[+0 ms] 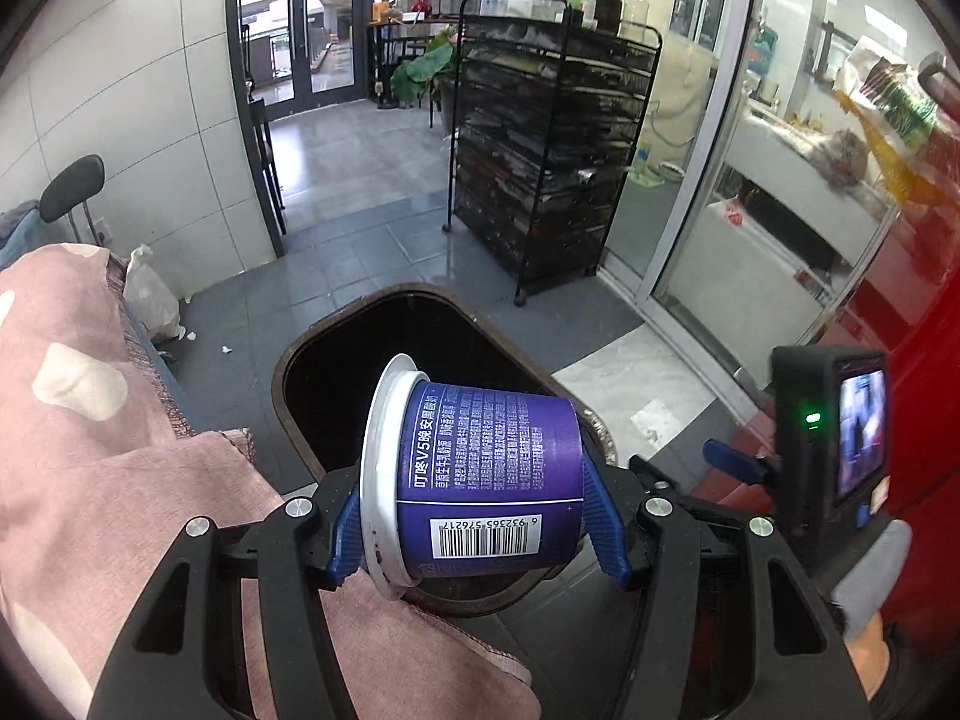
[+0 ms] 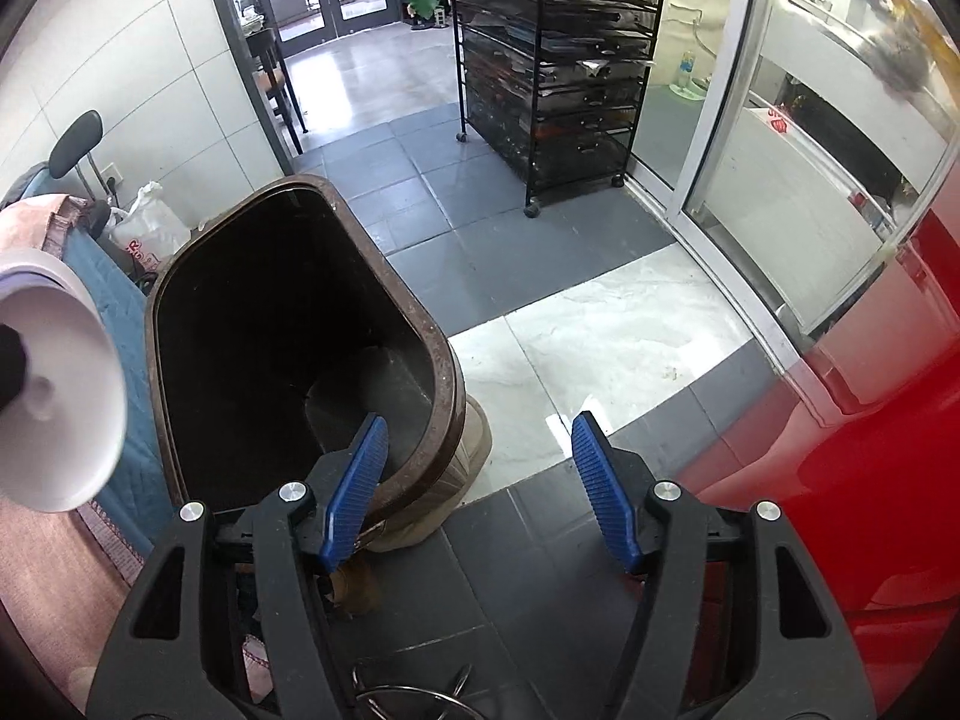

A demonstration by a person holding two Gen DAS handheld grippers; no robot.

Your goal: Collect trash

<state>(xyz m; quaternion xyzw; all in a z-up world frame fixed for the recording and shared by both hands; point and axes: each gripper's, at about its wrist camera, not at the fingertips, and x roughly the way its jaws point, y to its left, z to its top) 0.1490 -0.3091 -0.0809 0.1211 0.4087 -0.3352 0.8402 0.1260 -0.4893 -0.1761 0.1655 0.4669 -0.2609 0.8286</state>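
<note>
Purple plastic yogurt cup (image 1: 480,480) is clamped sideways in the left tool (image 1: 480,516), above the brown oval bin (image 1: 300,354); the right tool (image 2: 474,480) is spread apart, empty, beside the bin.

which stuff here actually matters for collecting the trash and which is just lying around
Part of the job:
- purple plastic yogurt cup with barcode, clamped sideways in the left claw
- brown-rimmed dark trash bin, open below the cup
- right claw, open and empty

Just lying about:
- black wire shelf cart on wheels
- white plastic bag by the wall
- pink fabric cover
</note>
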